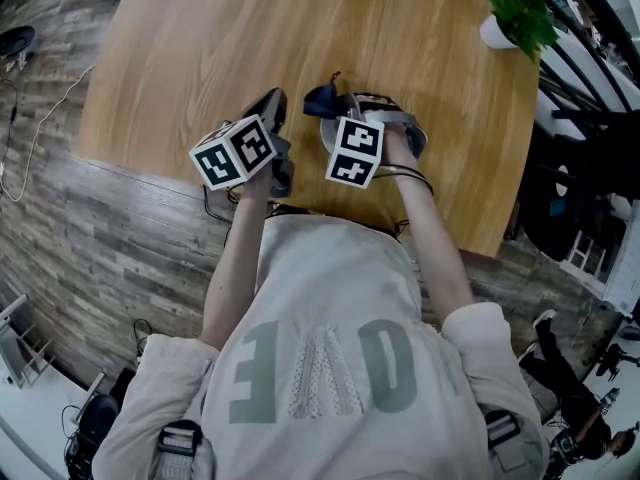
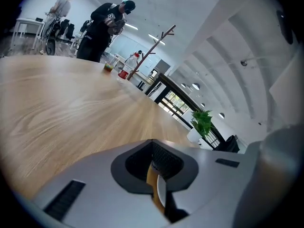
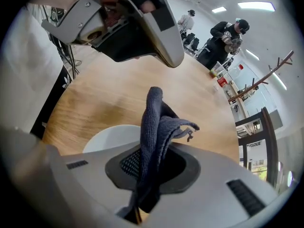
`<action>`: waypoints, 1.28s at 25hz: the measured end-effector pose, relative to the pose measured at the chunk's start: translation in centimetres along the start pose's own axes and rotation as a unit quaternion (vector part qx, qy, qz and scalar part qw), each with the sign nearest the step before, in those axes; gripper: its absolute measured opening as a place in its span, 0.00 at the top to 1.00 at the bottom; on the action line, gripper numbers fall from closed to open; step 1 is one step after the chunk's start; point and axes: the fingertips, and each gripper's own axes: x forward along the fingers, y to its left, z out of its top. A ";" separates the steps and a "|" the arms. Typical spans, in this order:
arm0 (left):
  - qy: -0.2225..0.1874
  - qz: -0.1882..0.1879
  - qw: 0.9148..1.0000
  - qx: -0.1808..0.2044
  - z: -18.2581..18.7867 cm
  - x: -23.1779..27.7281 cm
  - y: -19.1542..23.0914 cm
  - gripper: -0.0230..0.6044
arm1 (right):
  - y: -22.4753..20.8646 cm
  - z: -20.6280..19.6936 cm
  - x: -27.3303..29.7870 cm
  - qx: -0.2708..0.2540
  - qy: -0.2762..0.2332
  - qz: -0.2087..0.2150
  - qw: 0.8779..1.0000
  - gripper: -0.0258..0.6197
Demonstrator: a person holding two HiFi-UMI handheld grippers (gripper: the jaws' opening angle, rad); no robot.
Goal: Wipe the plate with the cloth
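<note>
My right gripper [image 3: 152, 164] is shut on a dark blue cloth [image 3: 159, 127] that stands up out of its jaws in folds. Just beyond it a white plate [image 3: 110, 137] lies on the wooden table [image 3: 109, 91]. In the head view the cloth [image 1: 323, 98] hangs over the plate [image 1: 330, 135], with the right gripper [image 1: 338, 108] pointing steeply down near the table's front edge. My left gripper [image 1: 273, 103] hovers just left of the plate, above the table. Its jaws [image 2: 154, 175] are shut with nothing between them. In the right gripper view the left gripper [image 3: 128, 23] shows from below.
A potted green plant [image 1: 520, 8] stands at the table's far right corner. Cups and a red-capped bottle [image 2: 124, 70] sit at the far end, where people [image 2: 104, 23] stand. The table's front edge [image 1: 300, 203] runs close to my body.
</note>
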 end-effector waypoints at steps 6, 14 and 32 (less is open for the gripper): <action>0.011 -0.010 1.000 -0.004 -0.5 -0.2 0.2 0.95 | 4.0 1.4 -2.0 -0.013 -0.016 0.017 1.000 0.87; 0.020 -0.010 1.000 -0.005 -0.8 0.5 0.5 0.95 | 9.8 0.6 -4.5 -0.064 -0.023 0.064 0.996 0.87; -0.144 -0.135 0.946 0.258 10.8 -3.1 -17.1 0.95 | -11.7 0.9 -21.6 0.369 -0.321 -0.234 0.840 0.87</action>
